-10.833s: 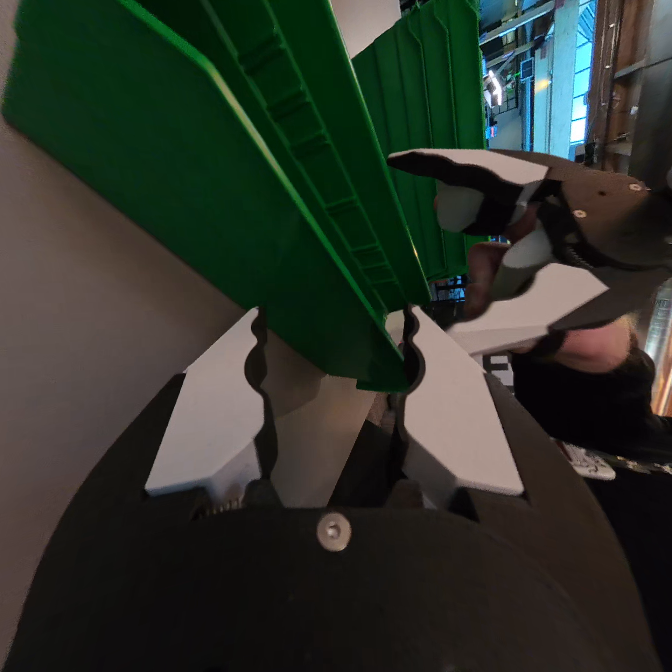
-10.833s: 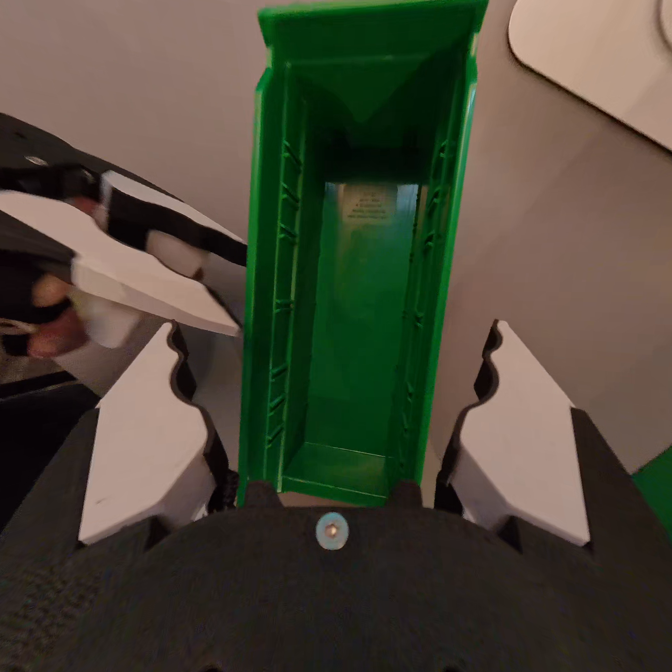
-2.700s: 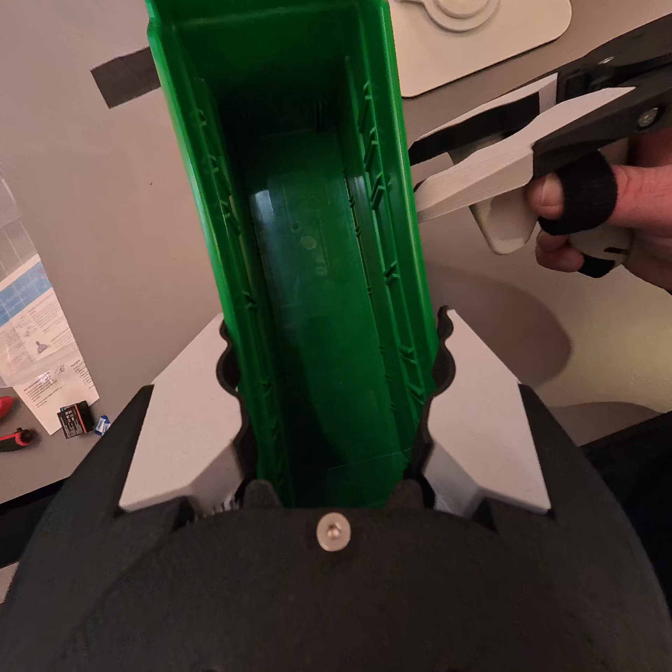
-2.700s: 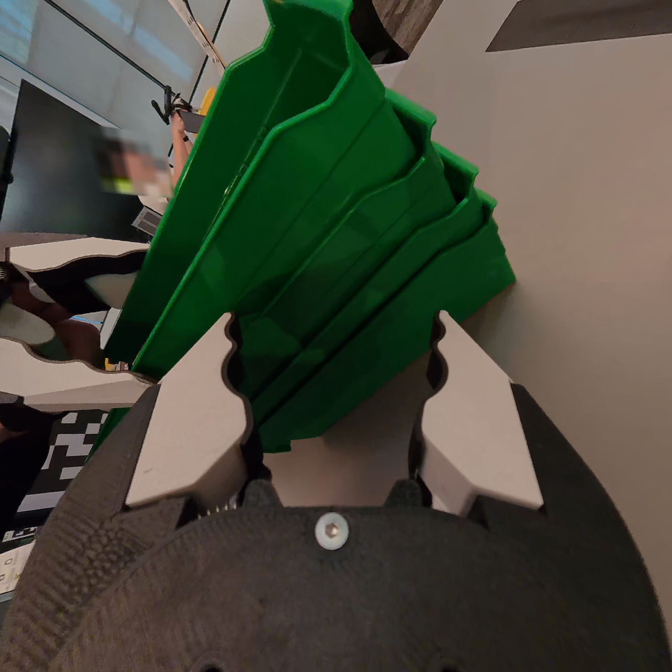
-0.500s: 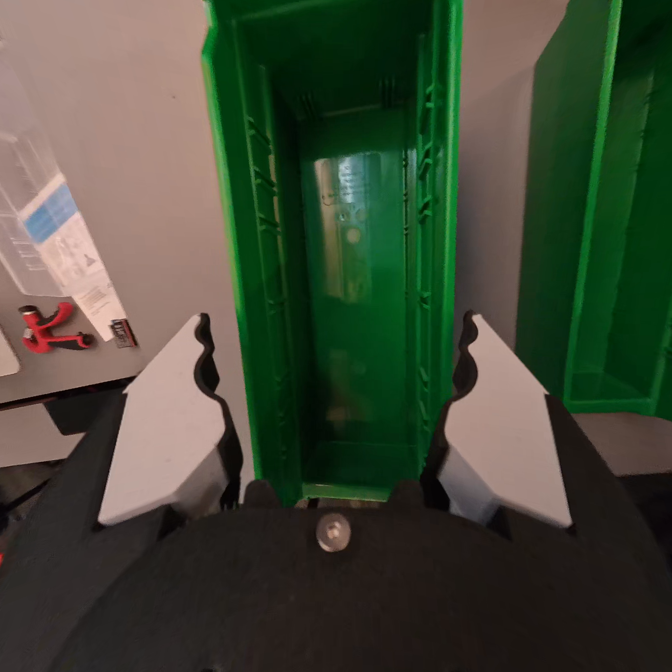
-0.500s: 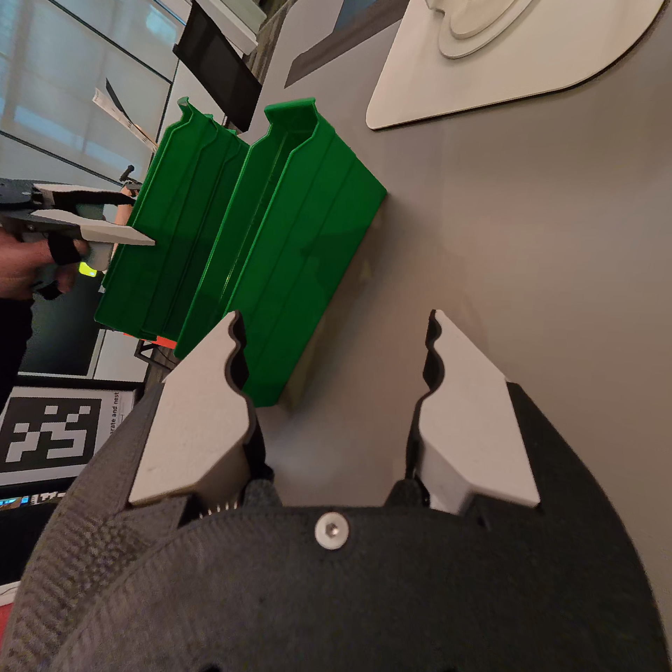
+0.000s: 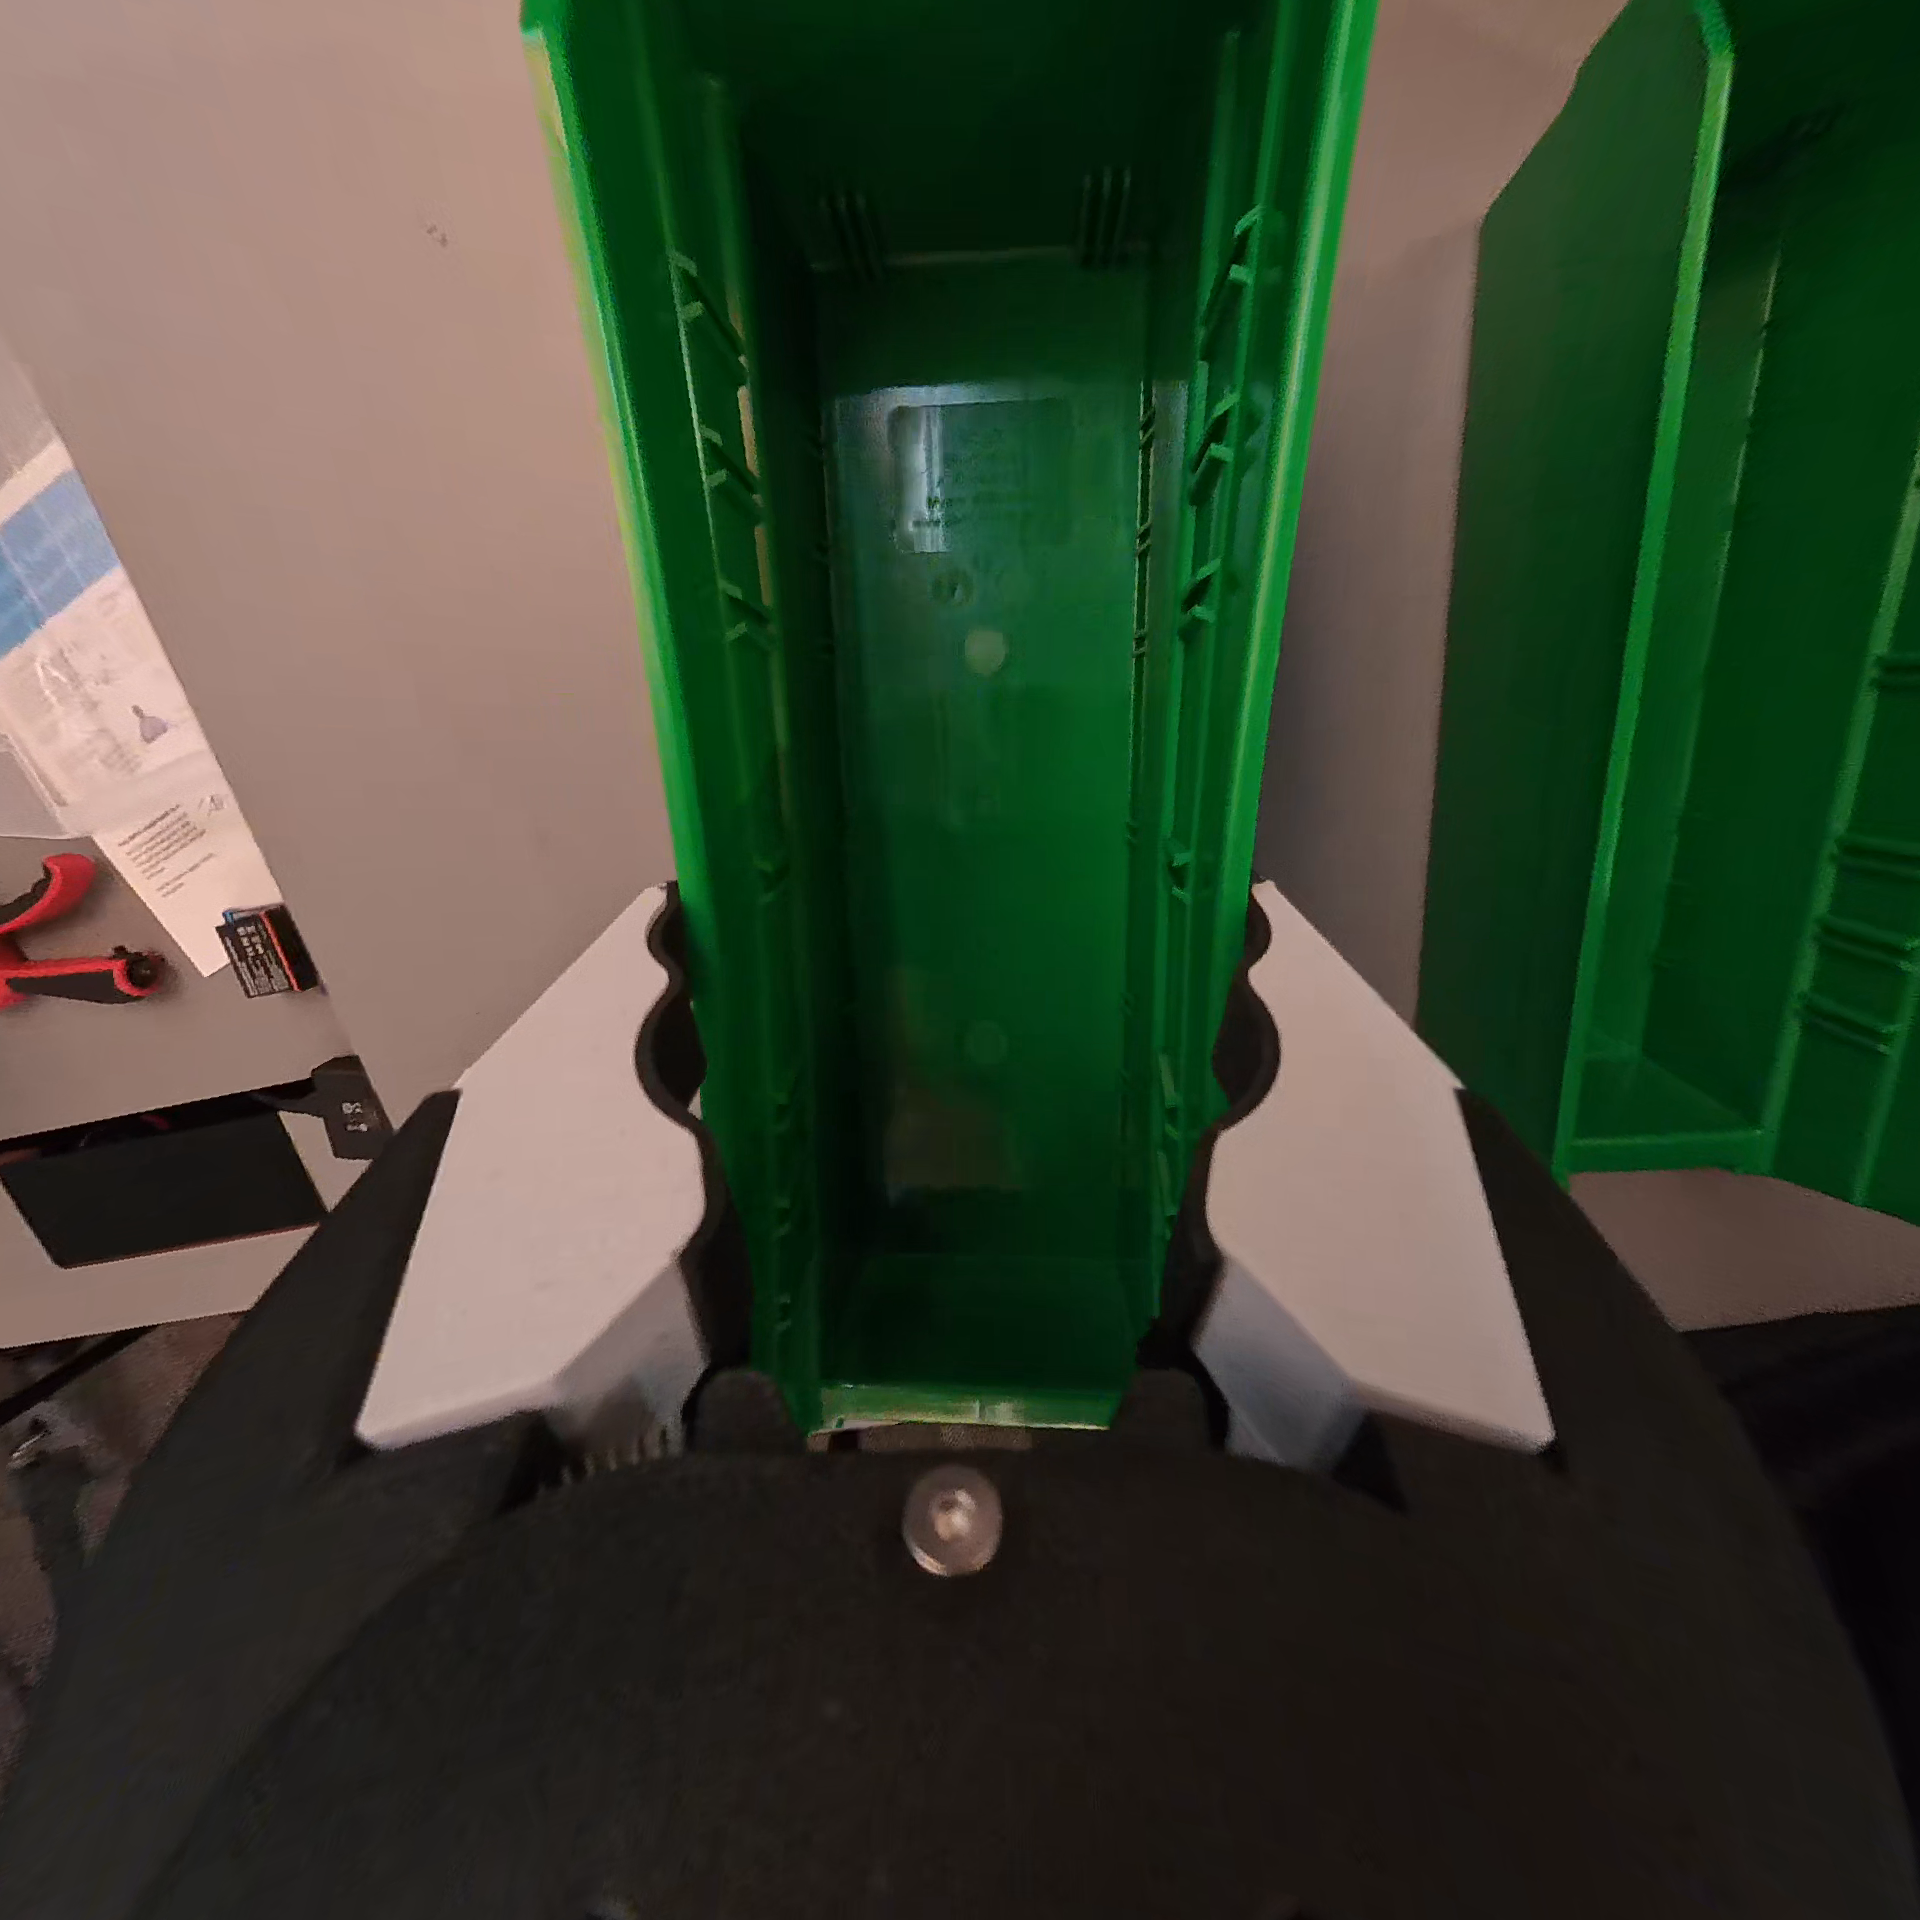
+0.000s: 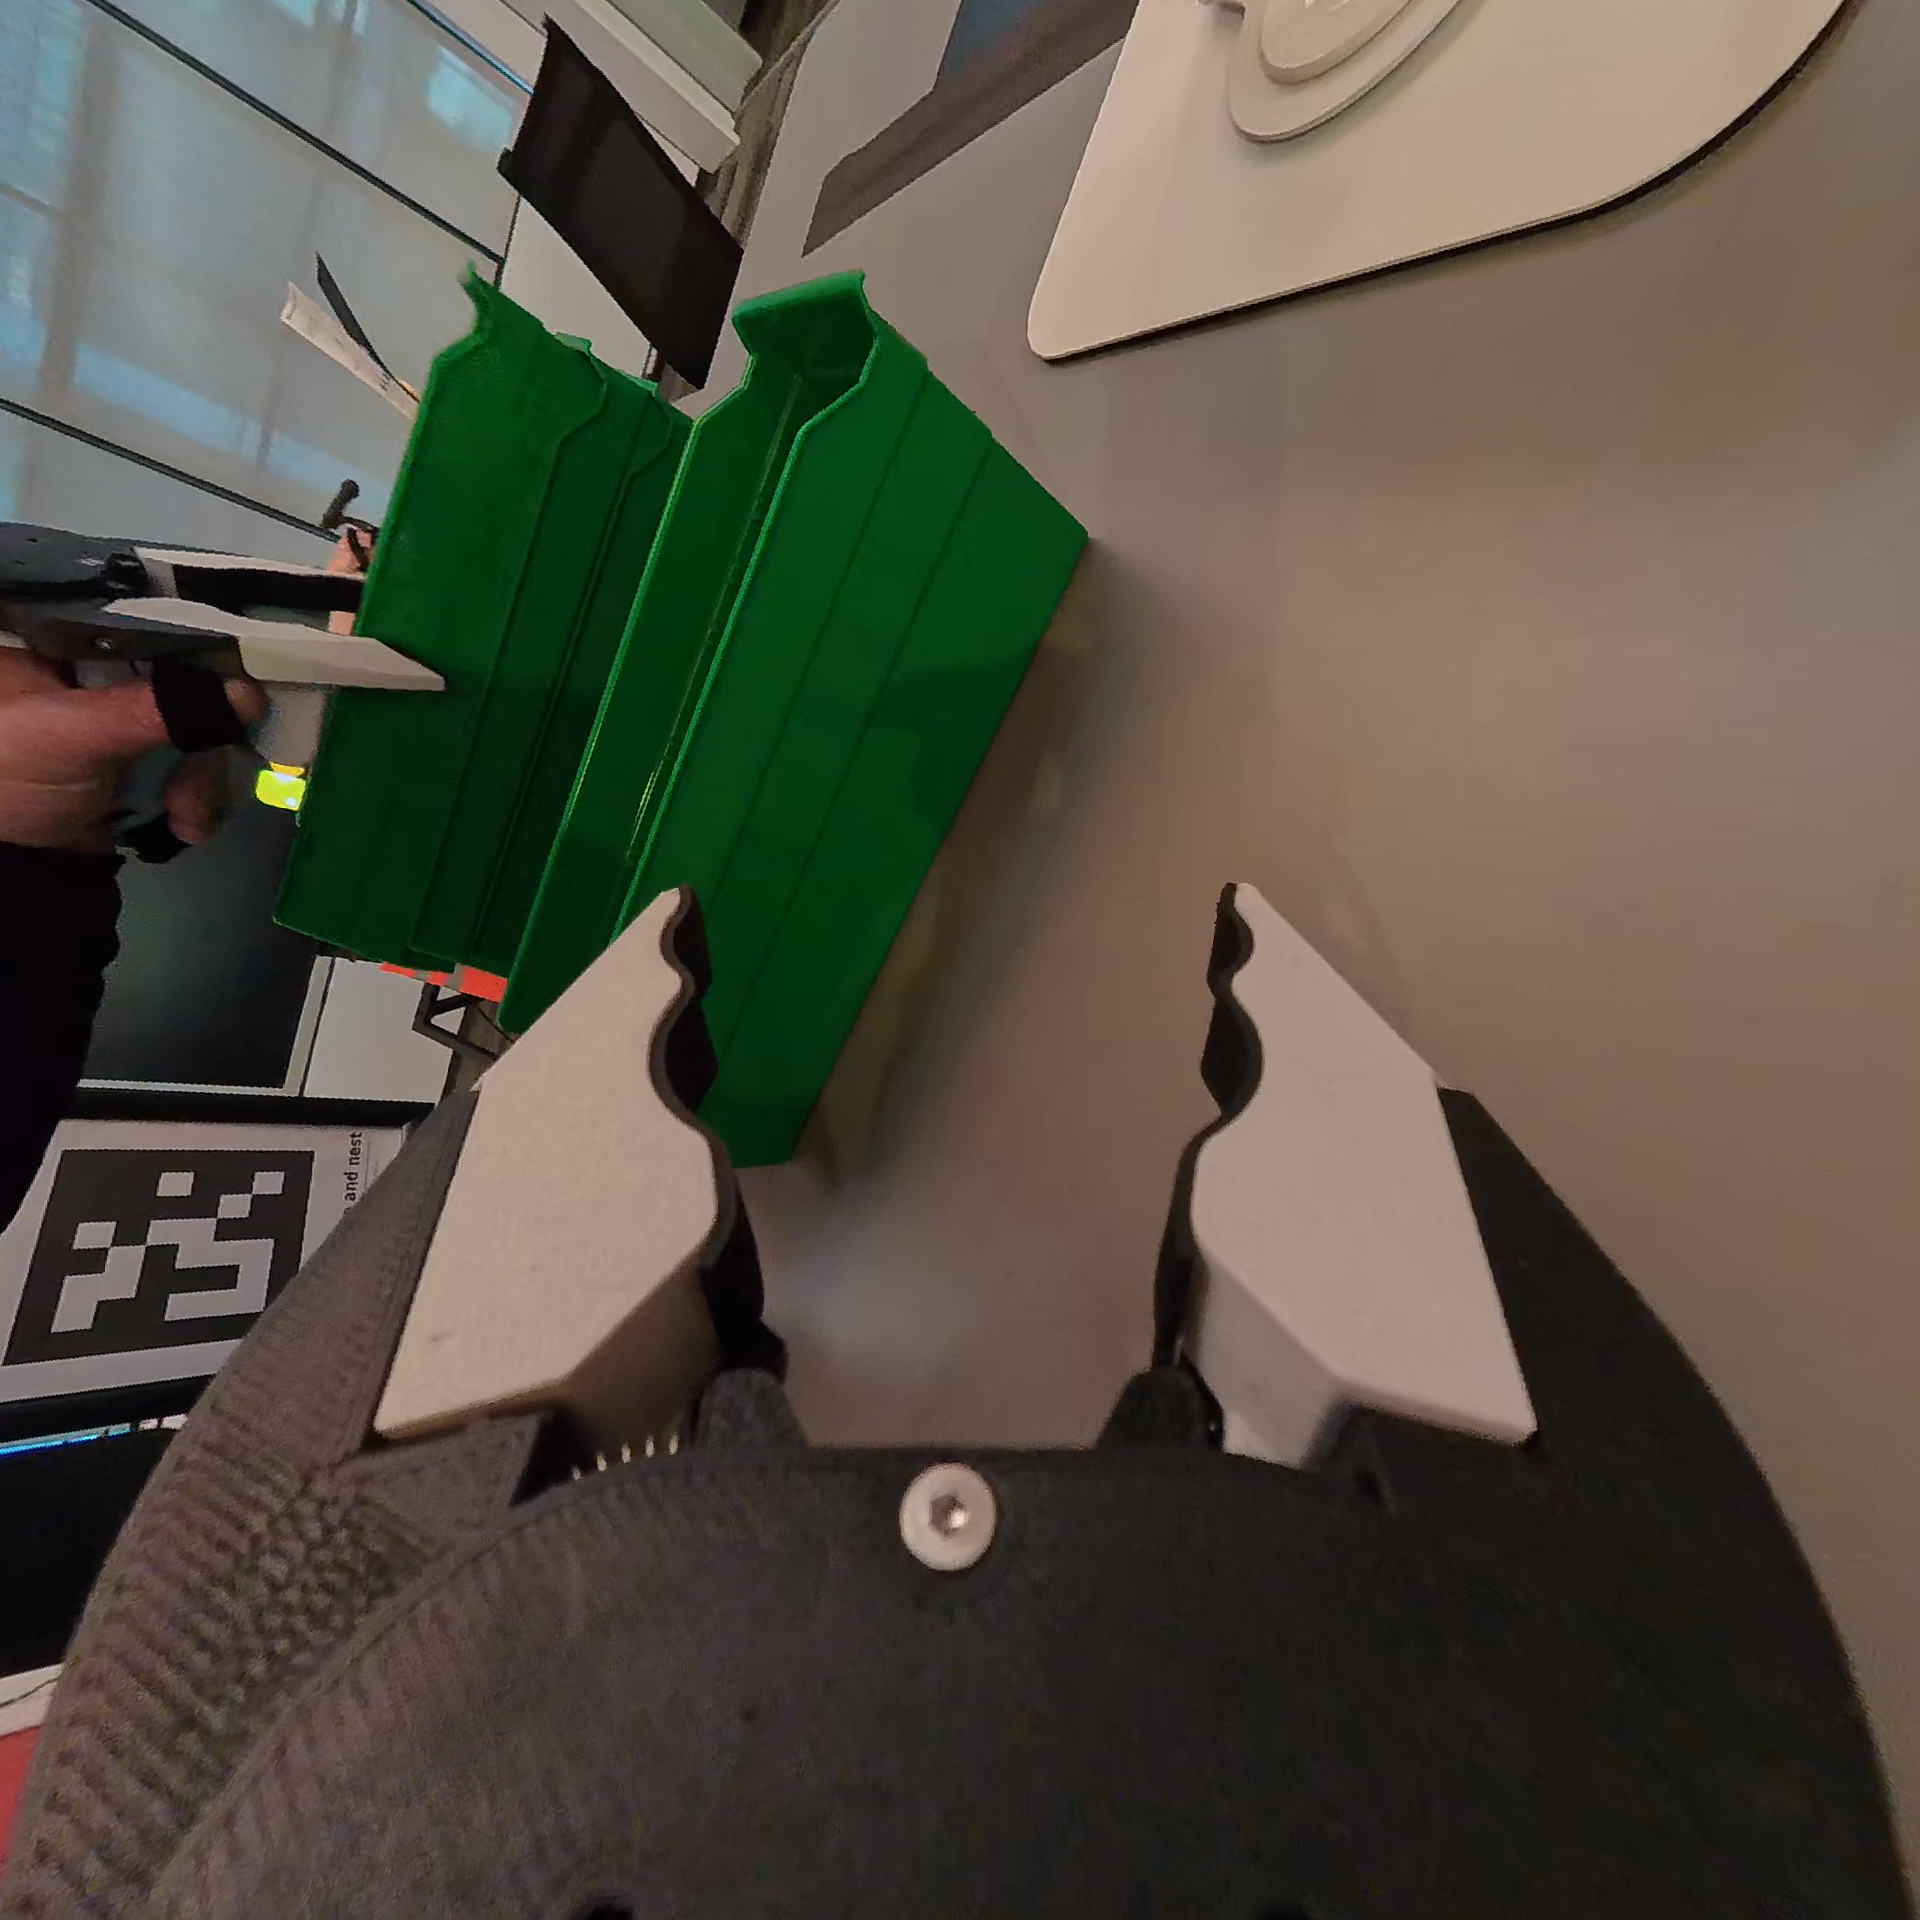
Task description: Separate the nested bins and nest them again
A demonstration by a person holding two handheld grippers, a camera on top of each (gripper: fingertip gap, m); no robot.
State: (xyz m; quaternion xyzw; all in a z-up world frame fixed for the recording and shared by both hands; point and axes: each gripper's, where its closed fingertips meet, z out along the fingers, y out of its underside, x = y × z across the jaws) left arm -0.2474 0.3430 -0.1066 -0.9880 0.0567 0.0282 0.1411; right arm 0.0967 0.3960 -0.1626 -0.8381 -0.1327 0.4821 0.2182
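- In the left wrist view, the left gripper (image 7: 961,1049) is seen at the bottom centre, its two white fingers (image 7: 561,1174) pressed against the outer side walls of a green bin (image 7: 977,831); it is clamped on that bin's near end.
- This bin runs from the bottom centre of the frame up to the top edge, its open top turned to the camera, and a shiny patch is seen on its floor.
- A second bin (image 7: 1704,727) is seen at the right edge, apart from the first, with a strip of grey table (image 7: 343,468) between them.
- At the left edge, a sheet of paper (image 7: 125,727), a red tool (image 7: 52,935) and a small black block (image 7: 265,951) are seen lying on the table.
- In the right wrist view, the right gripper (image 8: 956,997) is seen at the bottom centre with its fingers set well apart and nothing held between them; only bare table (image 8: 1455,727) is seen in the gap.
- Just beyond its left finger, the second bin (image 8: 831,727) is seen resting on the table, and beside it, toward the left of the frame, the gripped bin (image 8: 457,675) stands, apparently with others nested inside.
- At the left edge, the left gripper (image 8: 343,623) is seen closed on that stack, held by a hand (image 8: 83,748).
- A white pad (image 8: 1403,156) is seen at the upper right, and a black-and-white marker card (image 8: 177,1247) at the lower left.
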